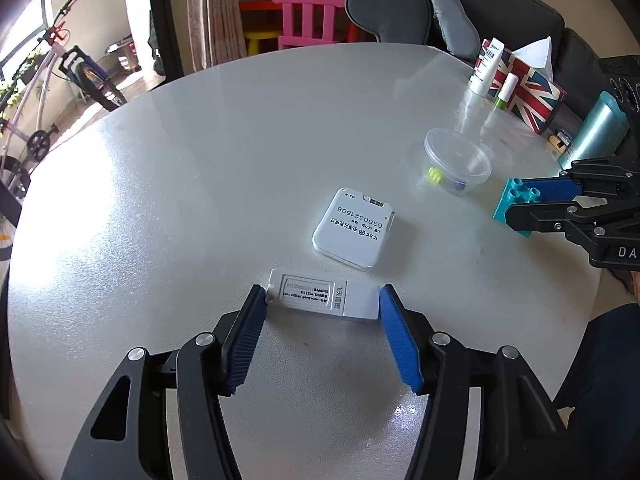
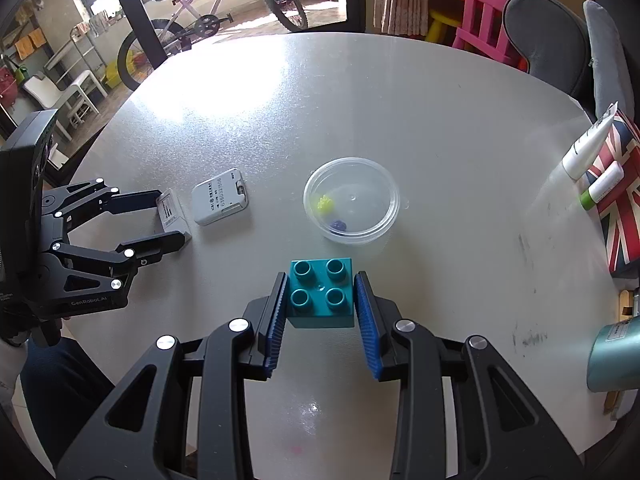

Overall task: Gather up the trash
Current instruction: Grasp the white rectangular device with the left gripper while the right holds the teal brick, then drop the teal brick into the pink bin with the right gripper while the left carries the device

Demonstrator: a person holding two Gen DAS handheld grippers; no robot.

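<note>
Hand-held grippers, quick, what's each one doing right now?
Left hand-held gripper: closed on the white USB token.
Right hand-held gripper: closed on the teal toy brick.

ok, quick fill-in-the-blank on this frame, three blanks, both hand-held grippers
The right hand-held gripper is shut on a teal ____ brick.
The left hand-held gripper has its pads at both ends of a white ____-shaped token.
The clear plastic bowl holds a yellow piece and a ____ one.

Missing: toy; stick; purple
</note>
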